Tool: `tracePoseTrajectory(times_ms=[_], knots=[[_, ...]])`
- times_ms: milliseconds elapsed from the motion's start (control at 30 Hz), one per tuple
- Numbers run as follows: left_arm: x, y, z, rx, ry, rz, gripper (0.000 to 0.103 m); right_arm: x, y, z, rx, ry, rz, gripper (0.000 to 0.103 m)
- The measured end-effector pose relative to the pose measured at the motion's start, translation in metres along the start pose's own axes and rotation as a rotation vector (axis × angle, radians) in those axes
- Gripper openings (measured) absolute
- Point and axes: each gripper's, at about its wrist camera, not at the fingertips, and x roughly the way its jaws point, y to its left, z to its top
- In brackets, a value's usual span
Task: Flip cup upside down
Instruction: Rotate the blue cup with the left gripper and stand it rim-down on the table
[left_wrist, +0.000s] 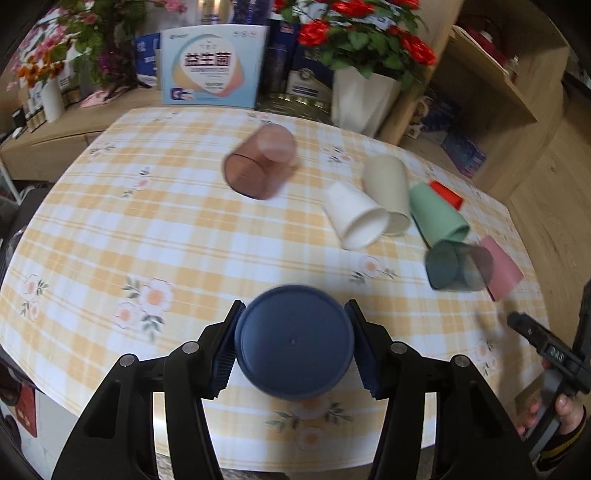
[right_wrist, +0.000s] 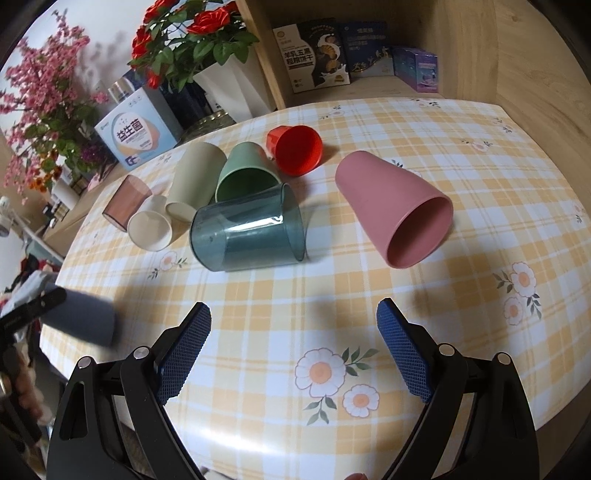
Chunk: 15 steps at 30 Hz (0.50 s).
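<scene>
My left gripper (left_wrist: 294, 341) is shut on a dark blue cup (left_wrist: 294, 341), its flat base facing the camera, held above the near edge of the table. The same cup shows blurred at the far left of the right wrist view (right_wrist: 83, 321). My right gripper (right_wrist: 293, 343) is open and empty over the tablecloth. Several cups lie on their sides: pink (right_wrist: 397, 212), clear teal (right_wrist: 249, 232), red (right_wrist: 297, 149), green (right_wrist: 245, 171), beige (right_wrist: 194, 181), white (right_wrist: 151, 227) and clear brown (right_wrist: 125, 203).
The table has a yellow checked floral cloth (right_wrist: 461, 155). Behind it stand a white vase of red roses (left_wrist: 360, 98), a light blue box (left_wrist: 212, 66) and wooden shelves with boxes (right_wrist: 354, 55). The right hand and its gripper handle show at the right edge (left_wrist: 550, 350).
</scene>
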Motion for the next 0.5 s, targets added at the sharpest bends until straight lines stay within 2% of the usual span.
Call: tracePoseTrajectory(times_ms=[300, 500], knots=[[-0.006, 0.023, 0.011, -0.026, -0.035, 0.068, 0.053, -0.001, 0.002, -0.001, -0.005, 0.003, -0.002, 0.088], [-0.012, 0.024, 0.005, -0.008, -0.028, 0.096, 0.053, 0.000, 0.002, 0.000, 0.001, 0.007, -0.004, 0.088]])
